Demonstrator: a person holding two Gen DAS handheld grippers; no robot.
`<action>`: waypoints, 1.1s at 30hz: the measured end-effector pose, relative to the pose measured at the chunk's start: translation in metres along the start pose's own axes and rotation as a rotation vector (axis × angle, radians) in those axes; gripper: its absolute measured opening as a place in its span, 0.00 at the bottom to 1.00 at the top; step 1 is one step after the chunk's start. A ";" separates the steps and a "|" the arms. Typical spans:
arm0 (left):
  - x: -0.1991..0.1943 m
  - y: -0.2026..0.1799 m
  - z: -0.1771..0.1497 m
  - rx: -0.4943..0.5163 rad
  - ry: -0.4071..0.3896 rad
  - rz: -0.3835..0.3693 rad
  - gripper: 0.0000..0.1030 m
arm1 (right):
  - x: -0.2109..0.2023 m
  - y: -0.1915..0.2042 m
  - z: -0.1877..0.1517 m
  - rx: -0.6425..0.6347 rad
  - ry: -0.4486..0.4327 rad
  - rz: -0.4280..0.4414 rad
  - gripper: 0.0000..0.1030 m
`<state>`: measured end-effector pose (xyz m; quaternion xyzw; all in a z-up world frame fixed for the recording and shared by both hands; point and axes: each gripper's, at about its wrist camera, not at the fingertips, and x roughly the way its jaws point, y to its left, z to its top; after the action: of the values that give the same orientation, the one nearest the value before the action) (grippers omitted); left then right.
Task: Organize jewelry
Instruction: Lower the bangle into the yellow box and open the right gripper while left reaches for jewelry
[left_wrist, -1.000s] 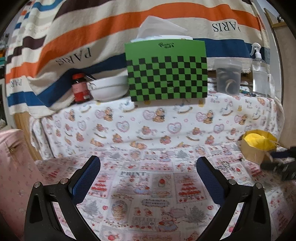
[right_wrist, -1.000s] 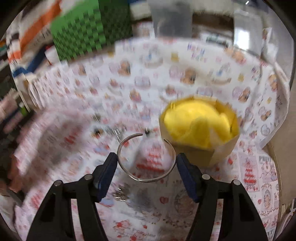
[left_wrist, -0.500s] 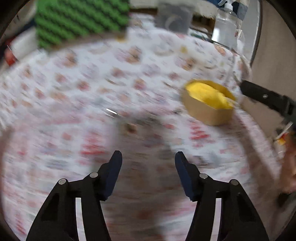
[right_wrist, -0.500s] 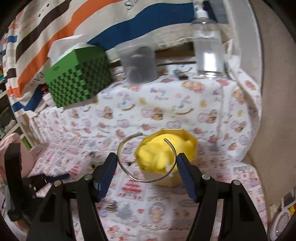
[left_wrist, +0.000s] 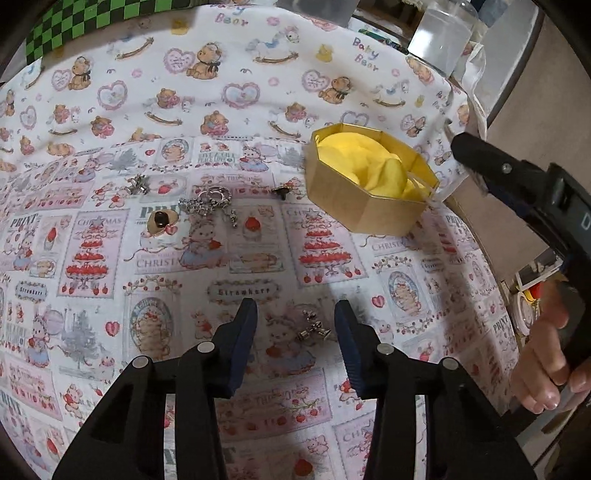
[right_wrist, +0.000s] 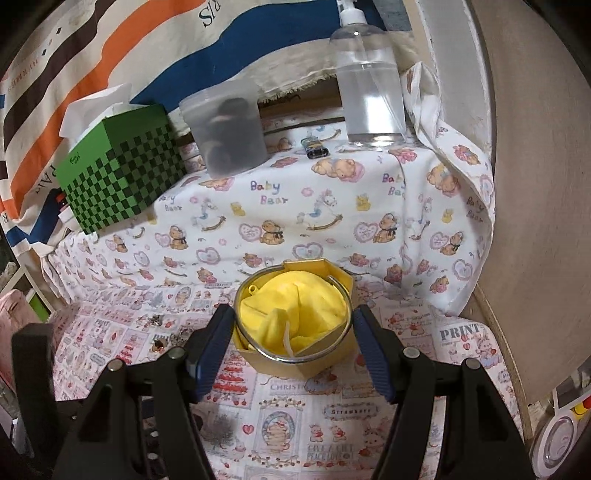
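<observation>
A gold octagonal box (left_wrist: 364, 210) lined with yellow cloth (left_wrist: 373, 166) stands on the patterned cloth; it also shows in the right wrist view (right_wrist: 295, 363). My right gripper (right_wrist: 293, 332) is shut on a silver open bangle (right_wrist: 343, 295) and holds it right over the box. My left gripper (left_wrist: 295, 325) is open, low over the cloth, with a small silver earring pair (left_wrist: 314, 330) lying between its fingers. Further off lie silver rings and a chain (left_wrist: 207, 199), a dark-stone piece (left_wrist: 160, 220), a silver charm (left_wrist: 138, 185) and a small dark stud (left_wrist: 279, 192).
A green checkered tissue box (right_wrist: 122, 166), a frosted plastic cup (right_wrist: 227, 129) and a clear pump bottle (right_wrist: 371, 85) stand on the raised back ledge. A striped towel hangs behind. The right gripper and the hand holding it (left_wrist: 546, 354) show at the right of the left wrist view.
My right gripper carried the bangle from the cloth to over the box. My left gripper swung down and right to the earring pair, its jaws narrower than a second ago.
</observation>
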<state>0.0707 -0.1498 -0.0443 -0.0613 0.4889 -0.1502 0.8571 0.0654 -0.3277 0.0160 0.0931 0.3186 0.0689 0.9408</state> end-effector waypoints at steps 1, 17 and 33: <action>-0.002 0.001 -0.001 0.002 0.004 -0.004 0.33 | -0.001 0.000 0.000 0.001 -0.005 -0.002 0.63; -0.055 0.000 0.022 0.007 -0.098 -0.015 0.00 | 0.007 -0.028 0.002 0.118 0.000 0.073 0.63; -0.035 0.009 0.004 0.038 -0.047 -0.013 0.22 | 0.041 -0.017 0.007 0.101 -0.023 0.232 0.73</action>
<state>0.0588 -0.1301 -0.0160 -0.0519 0.4651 -0.1633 0.8685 0.1035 -0.3373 -0.0065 0.1777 0.2980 0.1602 0.9241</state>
